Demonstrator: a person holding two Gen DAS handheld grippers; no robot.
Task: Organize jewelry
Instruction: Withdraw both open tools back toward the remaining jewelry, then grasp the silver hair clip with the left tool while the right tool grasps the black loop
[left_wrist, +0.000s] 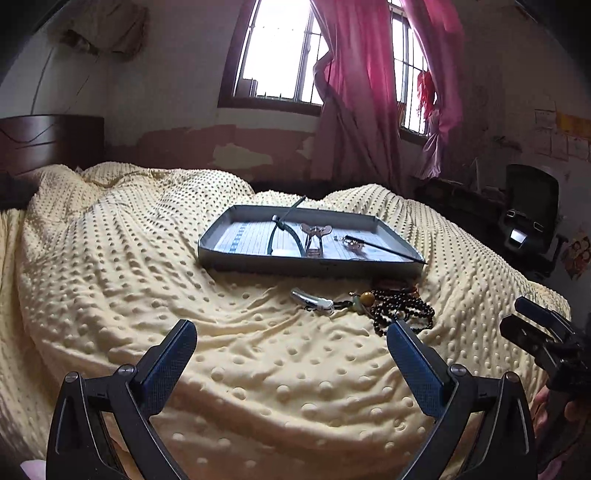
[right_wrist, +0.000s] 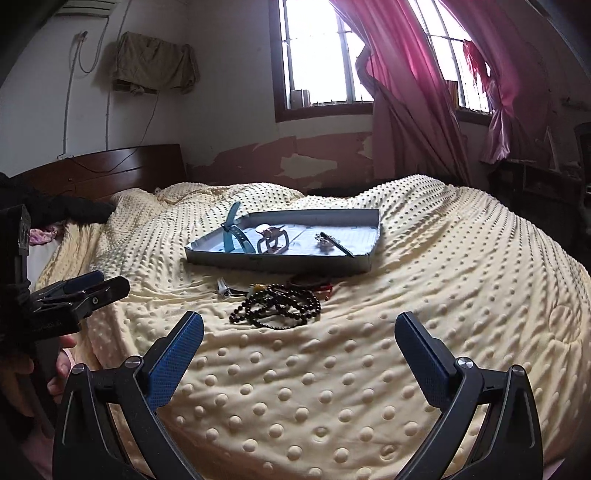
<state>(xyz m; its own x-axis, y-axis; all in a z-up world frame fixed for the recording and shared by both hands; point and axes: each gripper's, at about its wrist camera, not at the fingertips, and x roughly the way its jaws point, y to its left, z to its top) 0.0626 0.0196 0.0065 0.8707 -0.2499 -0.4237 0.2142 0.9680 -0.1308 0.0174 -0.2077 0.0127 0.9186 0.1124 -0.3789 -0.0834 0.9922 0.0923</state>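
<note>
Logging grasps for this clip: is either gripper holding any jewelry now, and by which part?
Nothing is held. The left gripper and right gripper are both open and empty above the blanket, short of the dark bead necklace.

Beads (right_wrist: 276, 306) before tray (right_wrist: 280, 264)

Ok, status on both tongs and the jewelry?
Left tongs open, empty. Right tongs open, empty. Dark bead necklace loose on blanket, short of tray. Nothing blocking.
</note>
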